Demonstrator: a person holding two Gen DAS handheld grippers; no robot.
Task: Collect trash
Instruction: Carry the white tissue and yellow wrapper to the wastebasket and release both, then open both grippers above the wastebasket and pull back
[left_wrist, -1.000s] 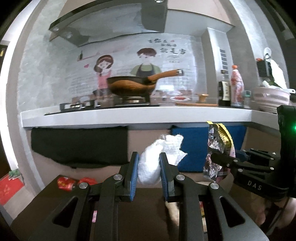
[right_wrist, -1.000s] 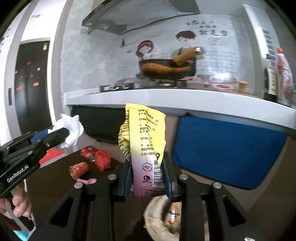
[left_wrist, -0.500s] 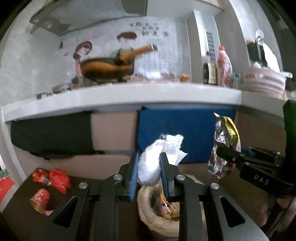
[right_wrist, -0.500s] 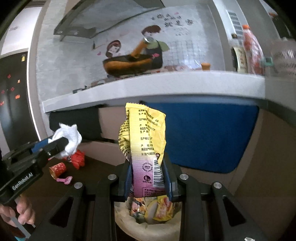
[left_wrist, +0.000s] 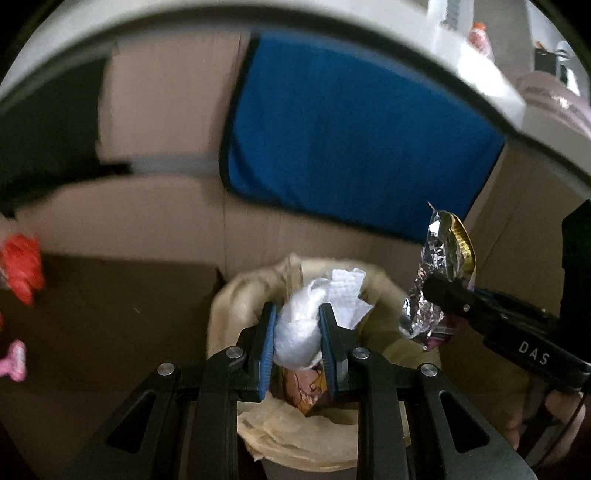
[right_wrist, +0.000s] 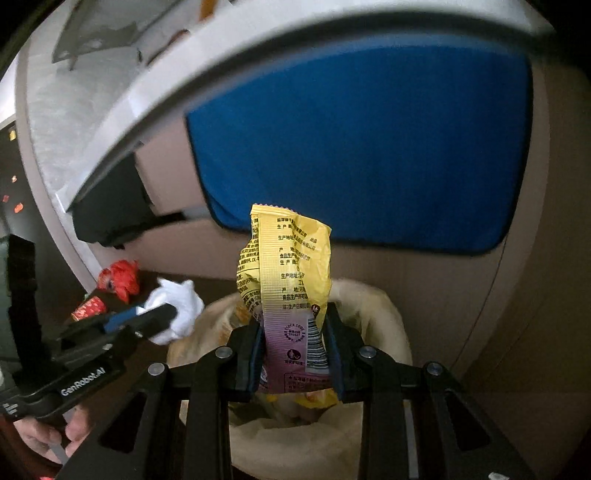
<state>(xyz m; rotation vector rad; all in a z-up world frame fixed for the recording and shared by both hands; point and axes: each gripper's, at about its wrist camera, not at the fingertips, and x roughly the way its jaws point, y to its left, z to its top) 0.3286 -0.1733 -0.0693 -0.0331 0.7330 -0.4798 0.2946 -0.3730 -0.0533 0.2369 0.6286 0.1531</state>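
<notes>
My left gripper (left_wrist: 296, 325) is shut on a crumpled white tissue (left_wrist: 314, 317) and holds it over the mouth of a trash bin lined with a beige bag (left_wrist: 229, 306). My right gripper (right_wrist: 295, 332) is shut on a yellow snack wrapper (right_wrist: 284, 273), upright over the same bin (right_wrist: 384, 306). In the left wrist view the wrapper's foil side (left_wrist: 439, 266) hangs at the right in the right gripper (left_wrist: 443, 291). In the right wrist view the tissue (right_wrist: 177, 306) shows at the left in the left gripper (right_wrist: 162, 314). Wrappers lie inside the bin.
Red crumpled trash (left_wrist: 22, 266) and a pink piece (left_wrist: 14, 360) lie on the dark floor at the left. A red can (right_wrist: 88, 308) lies beside red trash (right_wrist: 122, 278). A blue cloth (left_wrist: 351, 133) hangs on the cabinet under the white counter (right_wrist: 221, 66).
Both grippers have tilted downward and moved in over the bin, which now fills the lower middle of both views. Each still holds its piece of trash.
</notes>
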